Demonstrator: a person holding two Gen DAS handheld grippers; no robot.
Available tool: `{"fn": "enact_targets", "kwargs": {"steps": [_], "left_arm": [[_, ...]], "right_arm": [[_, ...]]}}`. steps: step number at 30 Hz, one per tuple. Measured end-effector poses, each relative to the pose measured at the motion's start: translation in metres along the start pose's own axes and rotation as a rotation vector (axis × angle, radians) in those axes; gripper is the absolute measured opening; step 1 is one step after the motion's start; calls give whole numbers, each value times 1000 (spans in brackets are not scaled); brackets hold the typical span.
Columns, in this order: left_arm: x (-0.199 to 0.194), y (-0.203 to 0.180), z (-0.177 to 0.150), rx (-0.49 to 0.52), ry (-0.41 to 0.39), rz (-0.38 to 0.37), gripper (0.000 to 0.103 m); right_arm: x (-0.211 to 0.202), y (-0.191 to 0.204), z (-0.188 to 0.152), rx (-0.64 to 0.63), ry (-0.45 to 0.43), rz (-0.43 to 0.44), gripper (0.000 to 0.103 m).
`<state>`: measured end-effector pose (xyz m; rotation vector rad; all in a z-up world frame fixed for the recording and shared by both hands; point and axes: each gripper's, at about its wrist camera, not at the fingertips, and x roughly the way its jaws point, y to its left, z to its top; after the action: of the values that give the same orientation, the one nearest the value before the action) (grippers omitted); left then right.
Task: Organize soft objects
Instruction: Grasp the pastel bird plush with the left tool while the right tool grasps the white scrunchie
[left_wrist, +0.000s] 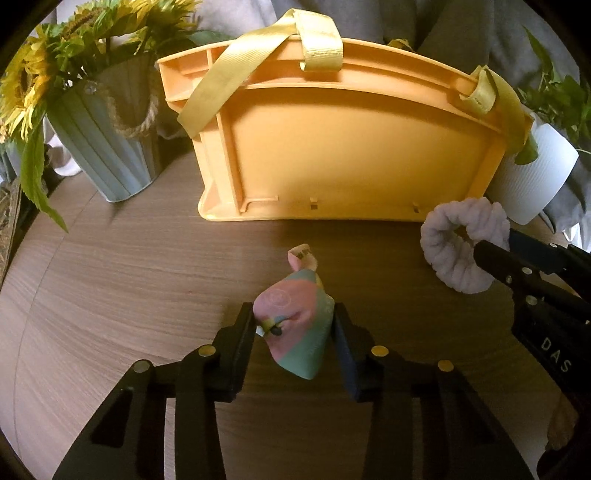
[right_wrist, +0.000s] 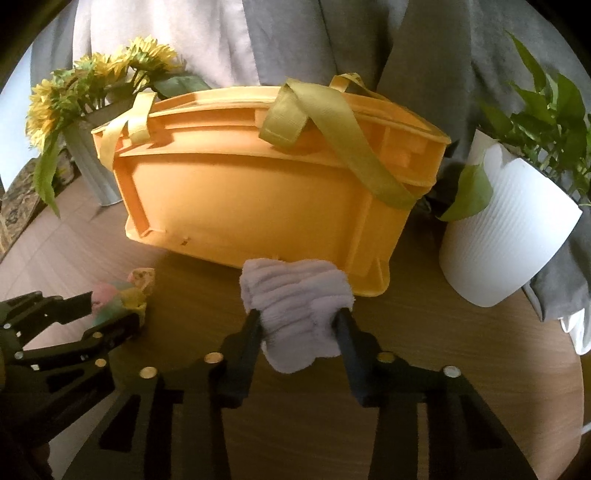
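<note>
A pastel pink, green and yellow soft toy rests on the wooden table, and my left gripper is shut on it, one finger pressing each side. To its right, the right gripper holds a fluffy lilac scrunchie. In the right wrist view my right gripper is shut on that scrunchie, which bunches between the pads just in front of the orange plastic basket. The left gripper with the toy shows at the left. The basket has yellow straps draped over its rim.
A pale blue bucket of sunflowers stands left of the basket. A white ribbed plant pot stands to its right, close to the scrunchie. Grey and white cloth hangs behind. The table's rounded edge runs near the right.
</note>
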<state>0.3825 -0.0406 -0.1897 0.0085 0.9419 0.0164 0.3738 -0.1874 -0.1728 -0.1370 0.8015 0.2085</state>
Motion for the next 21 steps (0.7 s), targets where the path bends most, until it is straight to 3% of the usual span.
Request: {"fn": "enact_targets", "kwargs": {"steps": [7,21], "left_arm": [[-7,0,-1,-2,-14,-3,37],[-46,-3,7,5,-115,-21,37]], "right_arm": [[-2,1,-1,-5,-2,2,16],[-41,2,6,13,-79,-4,14]]}}
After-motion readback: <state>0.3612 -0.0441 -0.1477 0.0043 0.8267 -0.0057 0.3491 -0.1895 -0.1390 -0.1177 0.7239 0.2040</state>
